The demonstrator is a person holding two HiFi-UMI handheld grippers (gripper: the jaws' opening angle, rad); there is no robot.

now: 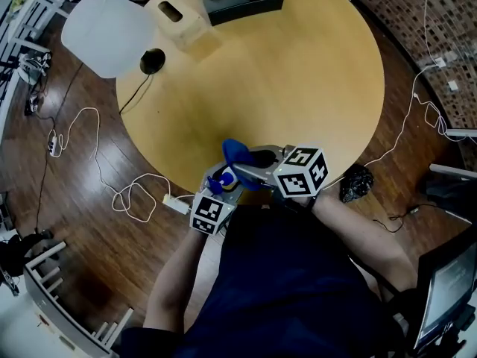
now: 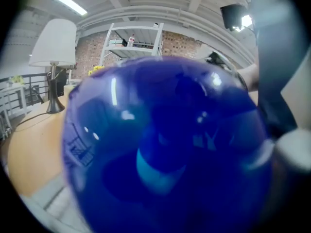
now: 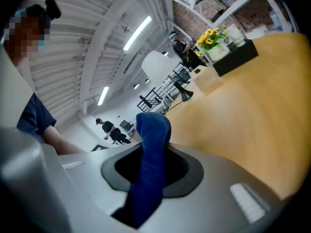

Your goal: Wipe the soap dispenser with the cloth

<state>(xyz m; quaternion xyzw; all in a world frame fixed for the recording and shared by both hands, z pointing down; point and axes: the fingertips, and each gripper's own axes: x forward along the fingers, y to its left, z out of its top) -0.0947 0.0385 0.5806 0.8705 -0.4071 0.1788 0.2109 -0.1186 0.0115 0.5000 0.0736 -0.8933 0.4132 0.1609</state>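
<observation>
In the head view both grippers are close together over the near edge of the round wooden table (image 1: 298,73). My left gripper (image 1: 223,183) holds the blue soap dispenser (image 1: 223,177). In the left gripper view the glossy blue dispenser (image 2: 165,149) fills almost the whole picture and hides the jaws. My right gripper (image 1: 255,162) is shut on the blue cloth (image 1: 237,154), which sticks out just above the dispenser. In the right gripper view the cloth (image 3: 150,164) stands pinched between the two grey jaws of the right gripper (image 3: 153,152), its folded end rising above them.
At the table's far side stand a lamp with a white shade (image 1: 108,32), a wooden tissue box (image 1: 179,17) and a black tray (image 1: 246,2) with a flower pot. Cables and a power strip (image 1: 177,203) lie on the wooden floor, a black bundle (image 1: 356,183) at the right.
</observation>
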